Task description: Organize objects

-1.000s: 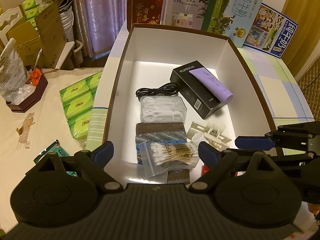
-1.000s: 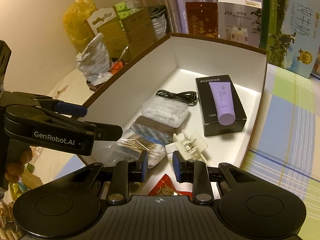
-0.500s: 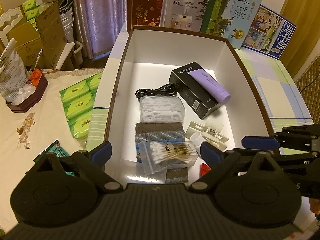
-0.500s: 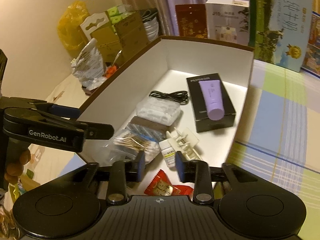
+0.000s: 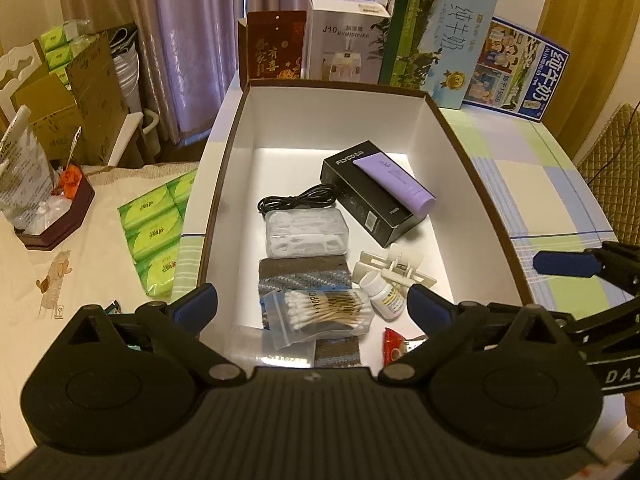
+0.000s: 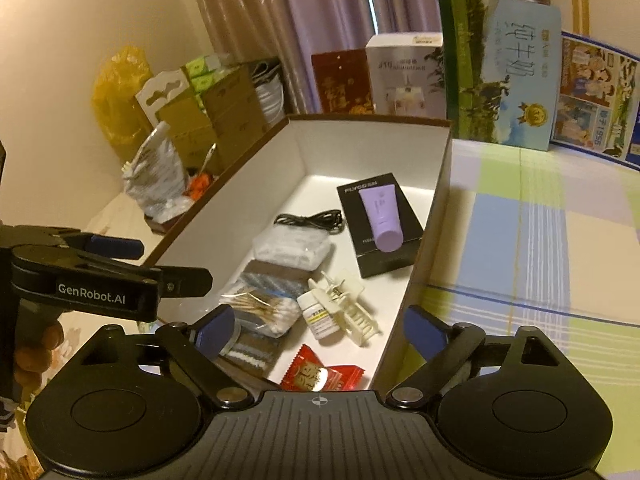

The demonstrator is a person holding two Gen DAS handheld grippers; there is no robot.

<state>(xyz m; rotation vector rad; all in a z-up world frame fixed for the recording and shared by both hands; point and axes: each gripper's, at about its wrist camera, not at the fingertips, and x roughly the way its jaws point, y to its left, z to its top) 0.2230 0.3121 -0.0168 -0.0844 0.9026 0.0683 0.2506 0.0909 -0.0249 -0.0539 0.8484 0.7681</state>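
Inside the white box [image 6: 424,208], beside a cream hair clip [image 6: 348,304], a small white pill bottle [image 6: 320,316] with a yellow-banded label is seen lying on its side. Both left gripper [image 5: 312,304] and right gripper [image 6: 316,330] are opening, with nothing gripped.

The left gripper [image 5: 312,304] hung over the near end of the white box [image 5: 476,184] at centre frame, its jaws opening with nothing pinched between them. Just beyond lay the cotton swab bag [image 5: 320,312] and small pill bottle [image 5: 386,296], touching neither pad. The right gripper [image 5: 580,268] poked in at right, beside the box's rim.
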